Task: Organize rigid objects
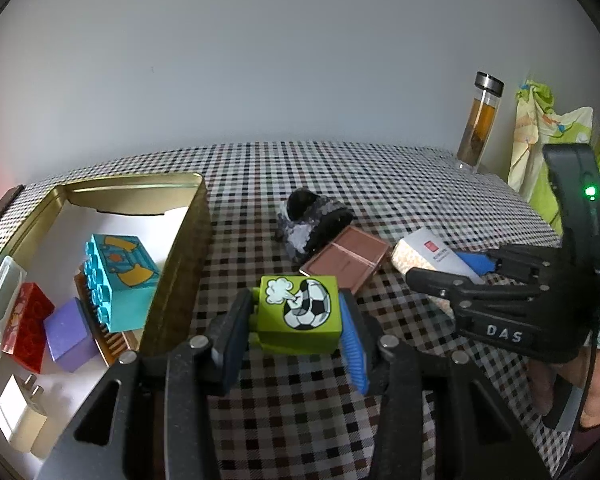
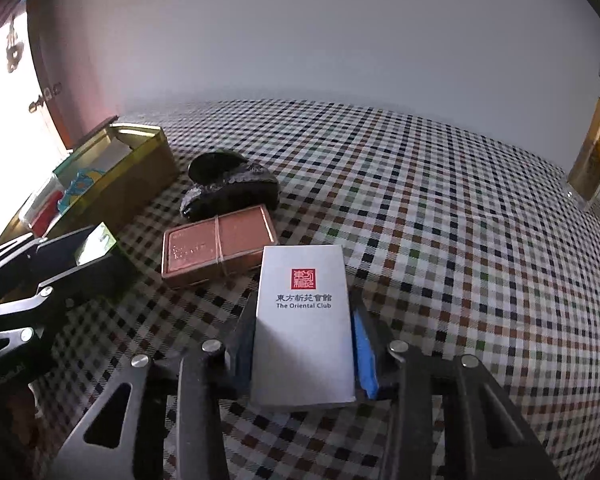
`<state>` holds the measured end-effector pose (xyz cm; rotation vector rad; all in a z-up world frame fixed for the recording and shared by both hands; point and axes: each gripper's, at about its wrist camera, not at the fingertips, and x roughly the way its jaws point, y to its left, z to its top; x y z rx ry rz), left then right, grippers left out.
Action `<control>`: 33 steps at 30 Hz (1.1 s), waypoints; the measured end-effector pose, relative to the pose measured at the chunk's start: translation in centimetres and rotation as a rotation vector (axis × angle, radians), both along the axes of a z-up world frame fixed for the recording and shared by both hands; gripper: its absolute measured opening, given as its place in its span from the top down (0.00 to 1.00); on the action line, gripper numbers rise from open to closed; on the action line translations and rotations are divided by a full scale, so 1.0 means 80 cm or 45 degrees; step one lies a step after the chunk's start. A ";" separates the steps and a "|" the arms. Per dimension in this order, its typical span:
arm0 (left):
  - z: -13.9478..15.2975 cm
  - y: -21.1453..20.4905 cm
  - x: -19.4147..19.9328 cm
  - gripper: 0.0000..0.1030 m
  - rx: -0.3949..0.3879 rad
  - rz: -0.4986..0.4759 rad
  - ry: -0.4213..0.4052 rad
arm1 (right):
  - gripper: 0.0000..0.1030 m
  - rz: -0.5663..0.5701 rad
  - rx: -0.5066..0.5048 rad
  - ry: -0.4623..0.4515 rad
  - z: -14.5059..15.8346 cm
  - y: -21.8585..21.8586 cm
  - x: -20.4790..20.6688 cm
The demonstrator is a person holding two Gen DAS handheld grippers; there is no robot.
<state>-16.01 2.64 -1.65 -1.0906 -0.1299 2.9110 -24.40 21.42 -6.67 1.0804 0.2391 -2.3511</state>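
Right of the open gold metal tin [image 1: 188, 240] on the checked tablecloth [image 1: 380, 184], your left gripper [image 1: 296, 320] clamps the green football-printed toy block [image 1: 300, 312]; farther right, your right gripper [image 2: 304, 332] grips the white card box [image 2: 304, 320].

A tin box [image 1: 188, 248] is set at the left of the desk [image 1: 380, 184], with toy bricks [image 1: 118, 280] and a charger plug [image 1: 20, 420] inside. Right of it, a toy block [image 1: 300, 312], a flat case [image 1: 346, 258] and a card box [image 2: 304, 320] are lined up. A bottle [image 1: 480, 120] stands behind at far right.
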 end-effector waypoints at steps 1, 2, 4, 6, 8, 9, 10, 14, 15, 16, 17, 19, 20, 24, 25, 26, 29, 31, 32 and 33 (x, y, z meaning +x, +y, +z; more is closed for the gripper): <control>0.001 0.000 0.001 0.59 -0.005 0.004 0.009 | 0.57 -0.006 -0.014 0.011 0.002 0.003 0.002; 0.002 0.000 0.002 0.59 -0.007 0.010 0.019 | 0.57 -0.012 -0.029 0.023 0.004 0.005 0.004; 0.003 -0.002 0.006 0.59 -0.006 0.014 0.038 | 0.57 -0.025 -0.053 0.058 0.009 0.008 0.011; 0.005 -0.003 0.007 0.59 -0.010 0.019 0.054 | 0.57 -0.039 -0.070 0.107 0.016 0.011 0.021; 0.006 -0.002 0.009 0.59 -0.016 0.018 0.071 | 0.57 -0.050 -0.080 0.148 0.021 0.013 0.028; 0.007 -0.001 0.010 0.59 -0.022 0.019 0.080 | 0.57 -0.055 -0.088 0.168 0.024 0.014 0.032; 0.008 0.000 0.012 0.59 -0.029 0.019 0.090 | 0.57 -0.057 -0.097 0.184 0.029 0.017 0.034; 0.013 0.004 0.020 0.59 -0.057 0.019 0.140 | 0.57 -0.070 -0.118 0.277 0.039 0.016 0.047; 0.015 0.005 0.022 0.59 -0.066 0.019 0.155 | 0.57 -0.073 -0.120 0.297 0.042 0.016 0.050; 0.016 0.006 0.023 0.59 -0.072 0.019 0.164 | 0.57 -0.076 -0.122 0.322 0.044 0.016 0.053; 0.017 0.006 0.025 0.59 -0.079 0.020 0.175 | 0.57 -0.077 -0.124 0.337 0.046 0.014 0.052; 0.019 0.008 0.029 0.59 -0.090 0.023 0.195 | 0.57 -0.078 -0.134 0.372 0.049 0.014 0.057; 0.020 0.008 0.031 0.59 -0.094 0.025 0.205 | 0.57 -0.077 -0.139 0.384 0.049 0.010 0.058; 0.024 0.009 0.038 0.59 -0.111 0.030 0.247 | 0.57 -0.073 -0.157 0.433 0.056 0.022 0.068; 0.025 0.010 0.040 0.59 -0.116 0.030 0.262 | 0.57 -0.072 -0.161 0.444 0.056 0.021 0.070; 0.027 0.011 0.041 0.59 -0.120 0.032 0.271 | 0.57 -0.073 -0.165 0.452 0.057 0.023 0.073; 0.029 0.012 0.046 0.59 -0.130 0.035 0.298 | 0.57 -0.076 -0.183 0.461 0.058 0.026 0.075; 0.030 0.012 0.047 0.59 -0.134 0.038 0.308 | 0.57 -0.081 -0.195 0.459 0.060 0.029 0.075; 0.031 0.013 0.048 0.59 -0.135 0.039 0.312 | 0.57 -0.085 -0.202 0.462 0.061 0.031 0.077; 0.031 0.012 0.049 0.59 -0.134 0.041 0.317 | 0.57 -0.088 -0.206 0.464 0.060 0.031 0.079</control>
